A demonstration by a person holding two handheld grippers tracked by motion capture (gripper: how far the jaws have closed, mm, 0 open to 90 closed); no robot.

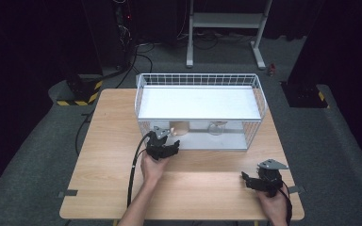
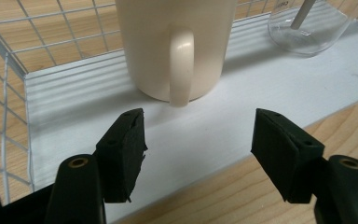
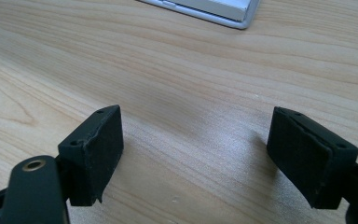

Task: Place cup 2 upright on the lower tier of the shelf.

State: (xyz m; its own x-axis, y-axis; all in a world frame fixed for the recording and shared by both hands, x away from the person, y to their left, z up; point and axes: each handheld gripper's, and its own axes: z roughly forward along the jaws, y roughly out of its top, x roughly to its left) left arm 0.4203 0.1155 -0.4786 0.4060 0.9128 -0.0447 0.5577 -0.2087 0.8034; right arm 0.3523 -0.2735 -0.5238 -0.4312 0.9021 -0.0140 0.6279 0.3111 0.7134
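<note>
A cream mug [image 2: 175, 46] stands upright on the lower white shelf [image 2: 261, 107] of a wire rack [image 1: 198, 110], its handle turned toward my left gripper [image 2: 198, 149]. That gripper is open just in front of the handle, with nothing between its jaws. In the high view the mug [image 1: 180, 127] shows under the top shelf, with my left gripper [image 1: 167, 146] at the shelf's front edge. A clear glass [image 2: 307, 25] with a stick in it stands to the mug's right. My right gripper [image 3: 196, 154] is open over bare wood near the table's front right [image 1: 259, 181].
The rack's wire side wall [image 2: 0, 102] closes the shelf at the left. A white top shelf [image 1: 198, 103] covers the mug and the glass [image 1: 217, 128] from above. The wooden table [image 1: 108, 155] spreads out in front of the rack. Cables and a stand are on the floor beyond.
</note>
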